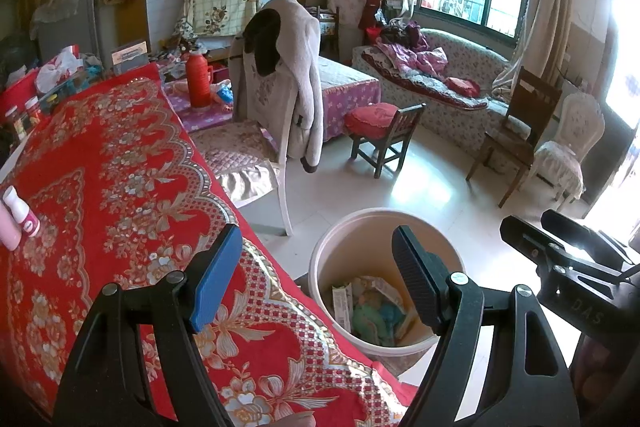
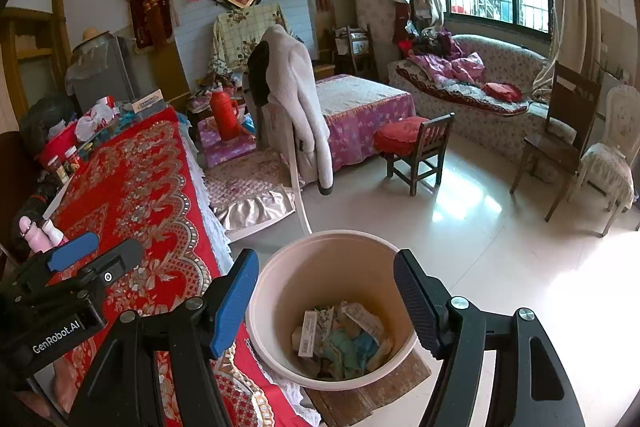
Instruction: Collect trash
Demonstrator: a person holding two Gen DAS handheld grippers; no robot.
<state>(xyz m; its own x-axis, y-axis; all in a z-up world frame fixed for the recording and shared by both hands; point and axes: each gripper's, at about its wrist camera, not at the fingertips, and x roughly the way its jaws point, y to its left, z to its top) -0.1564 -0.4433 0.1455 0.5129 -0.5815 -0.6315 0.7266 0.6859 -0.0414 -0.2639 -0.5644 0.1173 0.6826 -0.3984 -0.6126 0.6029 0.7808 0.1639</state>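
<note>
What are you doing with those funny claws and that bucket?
A person is picking up trash with a claw in each hand. Right now both the left gripper and the right gripper are open and hold nothing, up above the bucket on the floor. Crumpled papers and wrappers already lie in its bottom. Beside it is the table with the red cloth, where two small bottles stand near the edge.

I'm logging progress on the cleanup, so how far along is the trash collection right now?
Done: the bucket on the floor already holds crumpled paper and wrappers. In hand: nothing; the left gripper and right gripper are both open and empty. Left: the near part of the red tablecloth looks free of scraps; whether the small bottles or the far-end clutter count as trash is unclear.
</note>
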